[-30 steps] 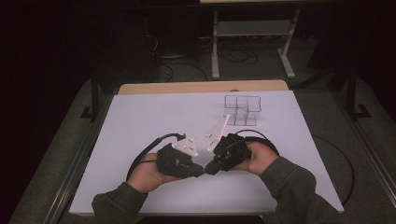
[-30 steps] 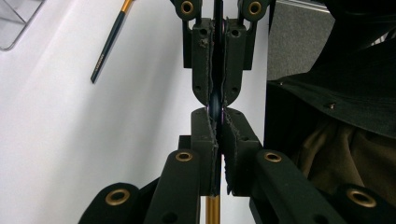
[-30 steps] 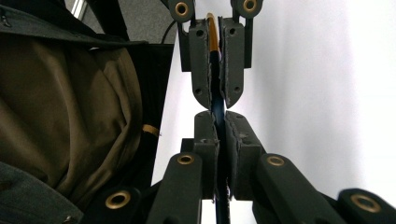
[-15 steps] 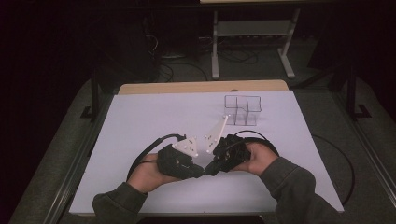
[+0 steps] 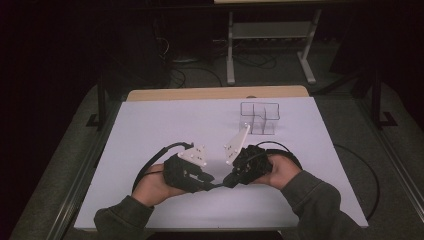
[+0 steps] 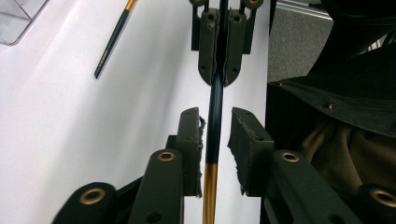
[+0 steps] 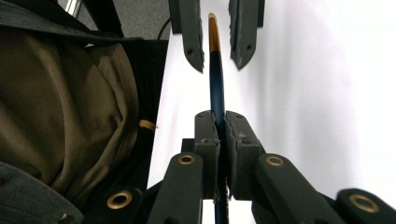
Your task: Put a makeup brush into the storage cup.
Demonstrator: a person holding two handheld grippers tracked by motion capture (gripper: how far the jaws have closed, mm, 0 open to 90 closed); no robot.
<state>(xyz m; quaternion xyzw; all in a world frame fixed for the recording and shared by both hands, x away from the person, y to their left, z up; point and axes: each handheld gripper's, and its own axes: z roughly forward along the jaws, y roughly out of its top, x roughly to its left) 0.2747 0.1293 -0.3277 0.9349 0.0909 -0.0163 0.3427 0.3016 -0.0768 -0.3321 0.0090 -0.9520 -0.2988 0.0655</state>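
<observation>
White table (image 5: 150, 130), clear divided box (image 5: 259, 117) far right, spare pencil (image 6: 112, 39) nearby

2 hands low on white table (image 5: 150, 125), left gripper (image 5: 210, 181) and right gripper (image 5: 229, 179) tip to tip, thin dark rod bridging them. Clear compartment box (image 5: 259, 118) well behind. Cables loop beside each gripper.

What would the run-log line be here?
right tongs: shut on pen | left tongs: just opened, pen between | spare pen: on table

no text, label or number can be read anywhere.
</observation>
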